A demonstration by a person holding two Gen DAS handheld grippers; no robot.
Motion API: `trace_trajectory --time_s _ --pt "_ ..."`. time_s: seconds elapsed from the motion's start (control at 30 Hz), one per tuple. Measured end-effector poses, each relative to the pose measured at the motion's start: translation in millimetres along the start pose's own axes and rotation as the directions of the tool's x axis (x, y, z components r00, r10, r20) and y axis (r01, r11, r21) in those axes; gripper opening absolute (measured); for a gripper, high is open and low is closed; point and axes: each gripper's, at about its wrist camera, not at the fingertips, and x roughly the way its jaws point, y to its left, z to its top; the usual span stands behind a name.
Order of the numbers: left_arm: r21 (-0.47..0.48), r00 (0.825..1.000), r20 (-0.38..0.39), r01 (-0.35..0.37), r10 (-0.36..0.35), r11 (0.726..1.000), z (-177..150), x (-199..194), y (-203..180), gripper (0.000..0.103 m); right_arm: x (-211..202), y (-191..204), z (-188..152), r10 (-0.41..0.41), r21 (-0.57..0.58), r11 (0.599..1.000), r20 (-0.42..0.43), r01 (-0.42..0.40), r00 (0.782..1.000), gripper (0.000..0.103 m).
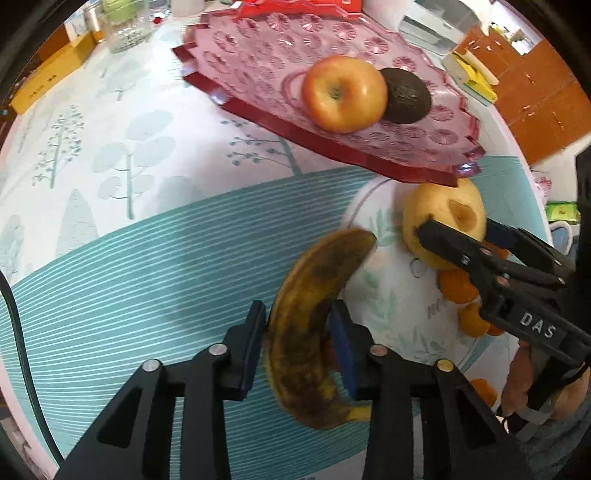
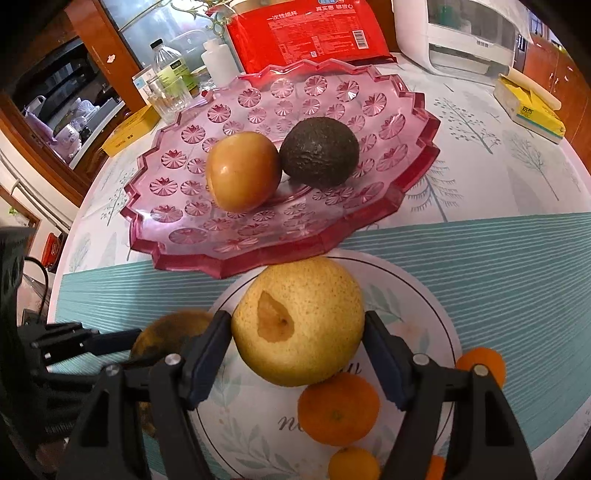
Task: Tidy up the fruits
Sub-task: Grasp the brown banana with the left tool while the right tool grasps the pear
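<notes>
A pink glass tray (image 1: 258,51) (image 2: 177,221) holds a red-yellow apple (image 1: 343,94) (image 2: 242,170) and a dark avocado (image 1: 406,96) (image 2: 319,151). My left gripper (image 1: 299,332) is shut on a brown-spotted banana (image 1: 314,325) above the table; the banana shows partly in the right wrist view (image 2: 166,332). My right gripper (image 2: 297,332) (image 1: 458,236) is shut on a yellow pear (image 2: 299,319) (image 1: 443,218) over a white floral plate (image 2: 436,295) (image 1: 388,295). Several small oranges (image 2: 338,408) (image 1: 456,288) lie on the plate.
A red packet (image 2: 310,33), a white appliance (image 2: 465,33), a yellow tissue box (image 2: 528,110), a glass (image 2: 170,96), bottles (image 2: 170,62) and a yellow box (image 2: 129,129) stand along the table's far side. A black cable (image 1: 18,332) runs at the left.
</notes>
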Motion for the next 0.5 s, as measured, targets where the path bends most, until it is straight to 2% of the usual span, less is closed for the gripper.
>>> trace_trajectory --time_s 0.13,0.3,0.5 --pt "0.008 0.999 0.007 -0.034 0.034 0.999 4.6 -1.5 -0.5 0.031 -0.7 1.5 -0.9 -0.012 -0.013 1.000 0.002 0.012 1.000 0.072" --pt "0.023 0.996 -0.029 -0.084 0.084 0.996 4.7 11.2 -10.4 0.033 -0.5 2.6 -1.0 -0.018 -0.021 1.000 -0.001 0.018 1.000 0.072" --pt "0.006 0.994 -0.044 -0.095 0.096 0.995 6.5 14.6 -13.5 0.033 -0.2 3.5 -1.2 -0.020 -0.022 1.000 0.001 0.020 1.000 0.072"
